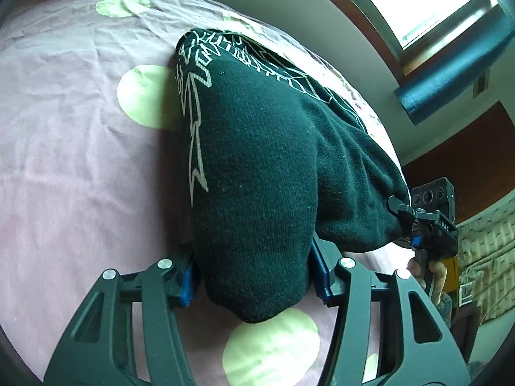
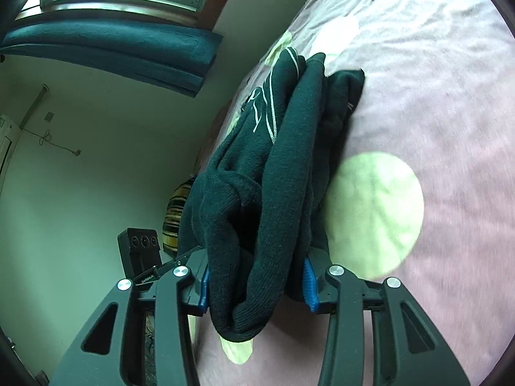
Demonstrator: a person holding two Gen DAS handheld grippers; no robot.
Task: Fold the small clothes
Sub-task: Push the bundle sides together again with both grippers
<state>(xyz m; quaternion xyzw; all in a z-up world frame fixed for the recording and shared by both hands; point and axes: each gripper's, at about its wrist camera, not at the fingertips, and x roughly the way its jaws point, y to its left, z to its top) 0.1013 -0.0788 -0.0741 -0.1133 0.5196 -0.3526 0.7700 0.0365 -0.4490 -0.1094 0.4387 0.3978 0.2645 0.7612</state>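
Note:
A dark green knit garment [image 1: 257,160] with white line print lies bunched on a pink bedsheet [image 1: 70,135]. My left gripper [image 1: 254,276] is shut on its near edge, with the thick fabric filling the gap between the blue pads. My right gripper [image 2: 256,283] is shut on another bunched edge of the same garment [image 2: 276,167], several layers pinched between its pads. The right gripper also shows in the left wrist view [image 1: 408,222], clamped on the garment's right end. The garment is lifted at both held ends and sags onto the bed beyond.
The pink sheet [image 2: 434,103] has pale green round patches [image 2: 373,212]. The bed edge runs beside a pale wall [image 2: 96,167]. A window with a teal blind [image 2: 109,51] is above. A striped cushion [image 2: 175,222] sits by the bed.

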